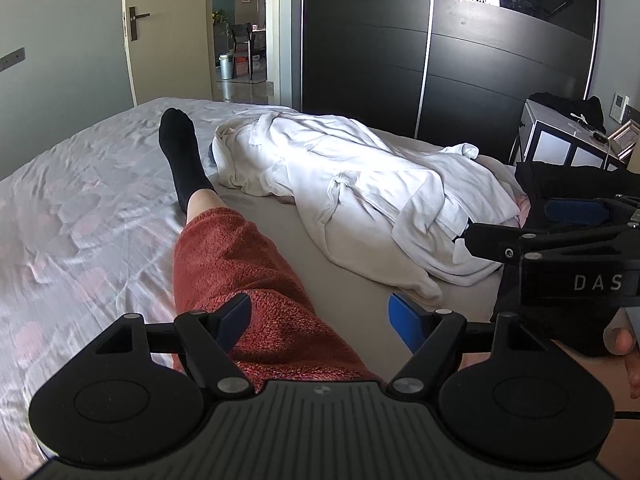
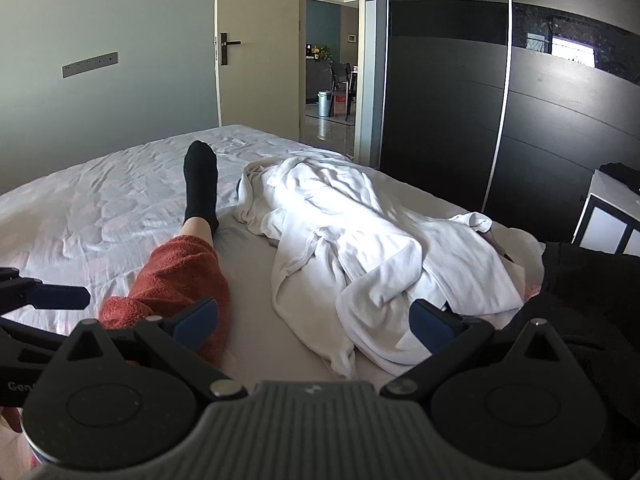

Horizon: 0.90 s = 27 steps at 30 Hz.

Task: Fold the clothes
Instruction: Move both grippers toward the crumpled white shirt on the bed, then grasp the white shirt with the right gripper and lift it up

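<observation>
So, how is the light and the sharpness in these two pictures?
Left wrist view: daylight falls on the white robe, the wardrobe reflects a window, straight edges bend. Right wrist view: sharp too, black corners, dark clothing lacks detail.

Left gripper (image 1: 320,320): your jaws stand wide apart, blue pads (image 1: 404,318) facing each other, nothing between them; it points toward 12 o'clock.
Right gripper (image 2: 314,320): your jaws are spread wide as well, holding nothing, aimed at 12 o'clock.
Grippers together: in the left wrist view your right gripper sits at 3 o'clock; in the right wrist view your left one shows at 9 o'clock.
Right hand (image 1: 624,354): your fingers wrap the handle, at 4 o'clock.
Leg (image 1: 256,280): stretched toward 12 o'clock, in a rust fleece trouser leg, black sock (image 1: 180,152) on your foot.
</observation>
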Tool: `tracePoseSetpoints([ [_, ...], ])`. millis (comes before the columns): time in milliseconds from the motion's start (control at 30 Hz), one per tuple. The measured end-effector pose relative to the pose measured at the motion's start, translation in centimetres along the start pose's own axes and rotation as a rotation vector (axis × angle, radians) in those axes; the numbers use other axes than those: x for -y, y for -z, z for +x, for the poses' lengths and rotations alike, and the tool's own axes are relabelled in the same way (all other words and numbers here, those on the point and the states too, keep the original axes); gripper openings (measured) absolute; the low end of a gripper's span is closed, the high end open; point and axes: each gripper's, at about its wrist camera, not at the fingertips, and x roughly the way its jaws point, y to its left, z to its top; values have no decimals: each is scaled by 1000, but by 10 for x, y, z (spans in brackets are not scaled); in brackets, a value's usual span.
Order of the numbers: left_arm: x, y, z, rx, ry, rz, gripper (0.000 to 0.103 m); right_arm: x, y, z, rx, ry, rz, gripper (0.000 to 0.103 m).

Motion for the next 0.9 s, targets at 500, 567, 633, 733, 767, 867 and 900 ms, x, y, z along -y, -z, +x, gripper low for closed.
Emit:
tracePoseSetpoints([
  [500, -77, -18, 42, -80, -77, -92, 89, 10, -47, 104, -145, -23, -44, 103],
  [567, -86, -21, 51, -91, -76, -102, 90, 12, -50, 125, -170, -16, -51, 103],
  [633, -91, -24, 60, -102, -67, -112, 90, 14, -54, 142, -180, -3, -61, 103],
  [733, -95, -30, 75, -121, -53, -118, 90, 20, -59, 168, -181, 18, -62, 102],
  [767, -96, -32, 80, -128, -48, -116, 90, 23, -61, 177, -183, 26, -60, 102],
  [867, -95, -35, 92, -145, -36, -114, 90, 34, -66, 207, -190, 50, -56, 102],
  [900, -96, -35, 95, -148, -33, -115, 90, 38, -68, 217, -188, 63, -57, 102],
])
